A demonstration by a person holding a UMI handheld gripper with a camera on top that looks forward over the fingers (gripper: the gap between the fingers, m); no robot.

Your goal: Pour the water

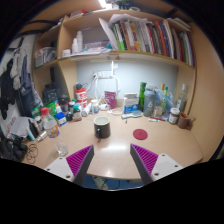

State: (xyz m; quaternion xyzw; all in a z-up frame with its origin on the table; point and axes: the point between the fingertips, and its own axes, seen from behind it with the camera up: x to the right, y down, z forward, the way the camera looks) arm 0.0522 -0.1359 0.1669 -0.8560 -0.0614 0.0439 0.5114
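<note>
Open and empty, the claw (111, 165) hovers over the desk's (115, 150) near edge, its purple pads (80, 160) spread apart with nothing between them. Pouring appears not yet begun: the dark cup (102, 127) stands mid-desk beyond the fingers, bottles (152, 101) crowding the back edge. Bare desk ahead leaves room to advance.

Your one camera rides the gripper (112, 160), looking forward and slightly down across the desk (118, 148) toward the shelves (130, 50).
</note>
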